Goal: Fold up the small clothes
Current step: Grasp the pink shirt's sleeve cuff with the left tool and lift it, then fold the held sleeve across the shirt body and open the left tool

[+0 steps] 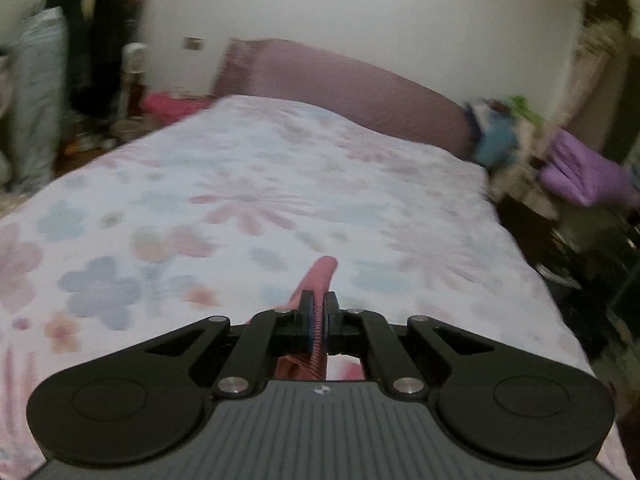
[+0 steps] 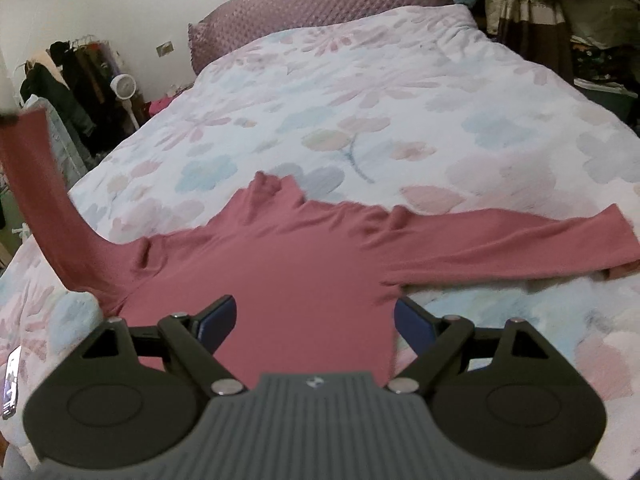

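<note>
The pink long-sleeved top [image 2: 304, 264] lies spread flat, near the foot edge of the bed [image 2: 400, 92], collar toward the headboard. Left tool [image 1: 319, 320] is pinched tight on one sleeve [image 2: 36, 192], lifting it upright; right tool [image 2: 314, 324] hovers spread wide over the body.

The bed [image 2: 400, 92] has lots of bare room past the pink shirt [image 2: 304, 264] — all the way up to the big purple pillow [image 2: 320, 4] at the wall. The shirt lies flat in the near part, one sleeve [image 2: 500, 240] stretched out to the right. The other sleeve [image 2: 36, 184] is lifted up on the left and stands in the way there. A phone [image 2: 11, 380] lies at the bed's near left edge. Clutter [image 2: 580, 8] piles up beside the bed on the right — no way through.
</note>
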Available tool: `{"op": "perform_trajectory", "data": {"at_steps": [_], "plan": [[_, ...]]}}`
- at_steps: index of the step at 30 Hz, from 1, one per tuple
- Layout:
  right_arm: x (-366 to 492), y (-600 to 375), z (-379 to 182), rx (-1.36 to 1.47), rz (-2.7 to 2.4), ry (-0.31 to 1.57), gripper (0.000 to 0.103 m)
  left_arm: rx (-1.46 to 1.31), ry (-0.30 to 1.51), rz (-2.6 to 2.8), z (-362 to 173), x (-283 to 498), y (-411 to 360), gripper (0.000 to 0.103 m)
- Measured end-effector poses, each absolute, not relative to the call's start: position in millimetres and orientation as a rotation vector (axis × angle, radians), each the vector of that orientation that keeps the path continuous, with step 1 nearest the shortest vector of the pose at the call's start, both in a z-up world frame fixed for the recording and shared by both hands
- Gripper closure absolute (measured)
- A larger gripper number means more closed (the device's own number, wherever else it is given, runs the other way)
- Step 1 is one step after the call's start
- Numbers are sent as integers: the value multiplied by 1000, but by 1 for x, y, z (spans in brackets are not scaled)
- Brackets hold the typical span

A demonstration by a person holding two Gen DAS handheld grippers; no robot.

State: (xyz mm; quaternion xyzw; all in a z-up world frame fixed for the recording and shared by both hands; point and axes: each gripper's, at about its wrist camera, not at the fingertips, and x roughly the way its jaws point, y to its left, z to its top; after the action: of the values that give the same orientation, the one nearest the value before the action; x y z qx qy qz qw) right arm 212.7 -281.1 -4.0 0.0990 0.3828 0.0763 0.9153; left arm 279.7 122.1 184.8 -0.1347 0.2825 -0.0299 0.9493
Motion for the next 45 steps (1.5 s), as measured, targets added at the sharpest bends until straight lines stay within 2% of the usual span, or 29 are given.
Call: {"op": "perform_trajectory", "data": {"at_steps": [3,8,19,21,24,26,29,33,35,41,45], "plan": [[215,-302,-1,216,145,771,21,-261,626,-126,174,298,65,100],[214,-334,-2,248,132,752,21,-235,733,-179,114,322,-12,100],[221,-377,-44,347,61,840,21,-345,1015,-347,-20,331,-98,98],[230,-376,-50,343,49,857,21,-358,1075,-386,-36,337,-102,96],[240,-370,-53,342,45,872,34,-395,1109,-441,-44,339,-101,80],[247,-367,-53,356,50,877,43,-390,1094,-473,-39,339,-96,64],[259,-363,-55,388,72,890,50,-363,1044,-506,-25,334,-75,50],[283,-357,-67,484,115,921,58,-278,976,-398,-16,327,-22,49],[299,-351,-74,516,132,938,66,-234,945,-301,-17,327,14,49],[344,-332,-98,492,123,982,67,-340,932,-56,-32,334,131,49],[356,-333,-110,520,119,990,71,-521,966,-31,-66,343,169,49]]}}
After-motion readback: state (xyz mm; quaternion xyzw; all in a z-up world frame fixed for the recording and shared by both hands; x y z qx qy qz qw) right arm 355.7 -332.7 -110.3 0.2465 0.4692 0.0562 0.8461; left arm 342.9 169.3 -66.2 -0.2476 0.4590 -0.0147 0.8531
